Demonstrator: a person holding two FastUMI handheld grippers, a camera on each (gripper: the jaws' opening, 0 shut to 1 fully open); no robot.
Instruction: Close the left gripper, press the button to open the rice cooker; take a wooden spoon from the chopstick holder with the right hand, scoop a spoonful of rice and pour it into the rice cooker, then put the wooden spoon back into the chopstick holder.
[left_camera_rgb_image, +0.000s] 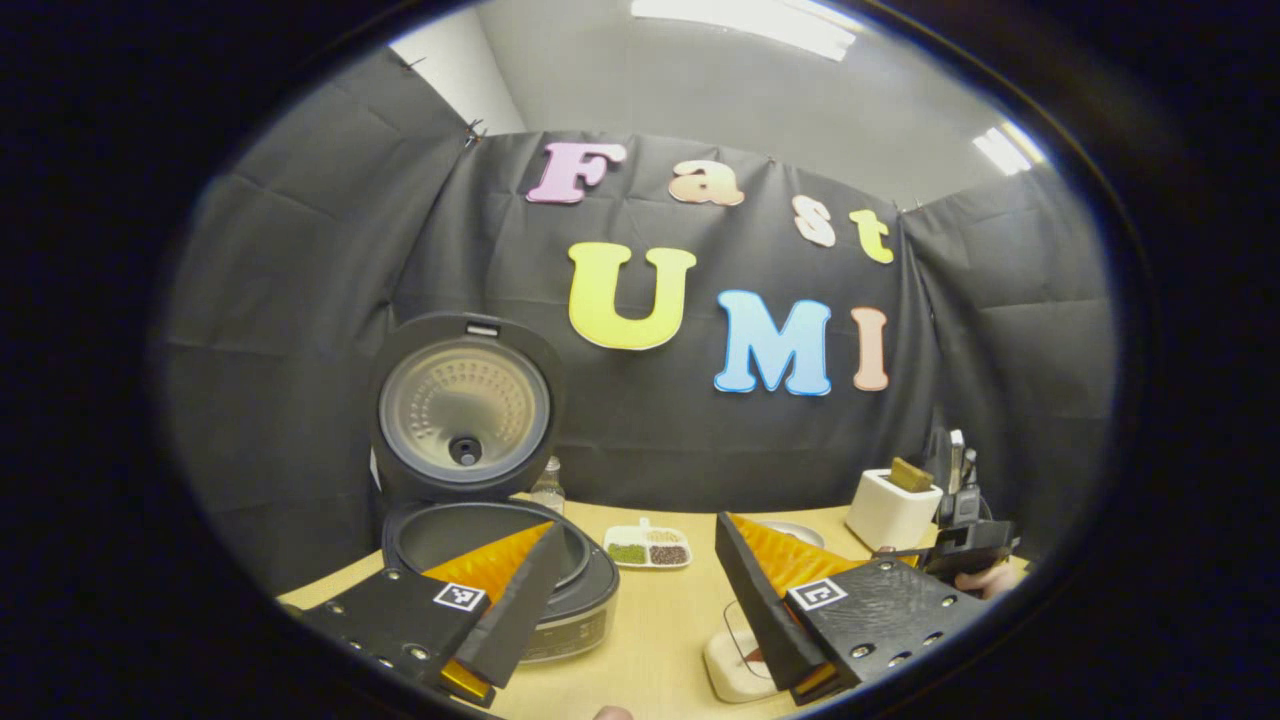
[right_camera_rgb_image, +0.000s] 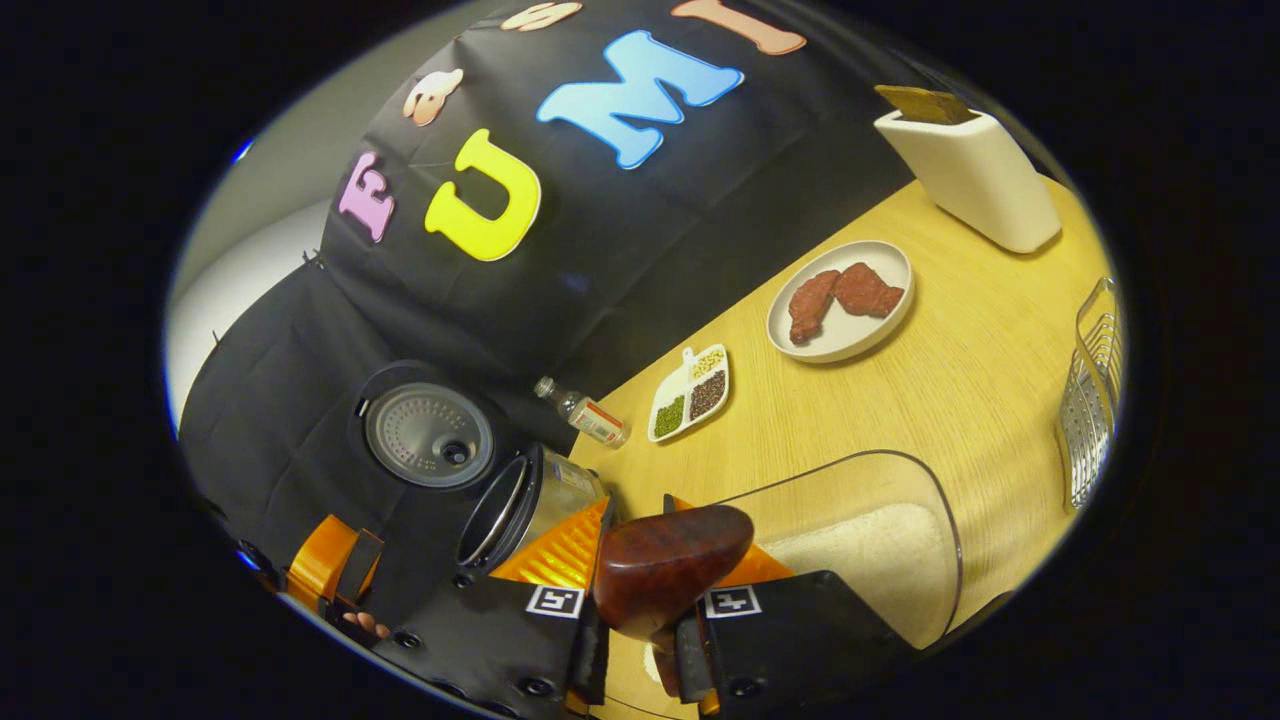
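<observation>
Rice cooker (right_camera_rgb_image: 520, 510) lid open; right tool (right_camera_rgb_image: 640, 600) grips wooden spoon (right_camera_rgb_image: 670, 565) beside rice container (right_camera_rgb_image: 860, 560), scooping judged next; left tool (left_camera_rgb_image: 640, 600) open.

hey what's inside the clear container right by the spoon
White rice fills the lower part of the clear container. The wooden spoon, clamped in the right gripper, covers its near left side, so what lies behind the bowl cannot be seen.

bright overhead light, fisheye-warped edges
</observation>
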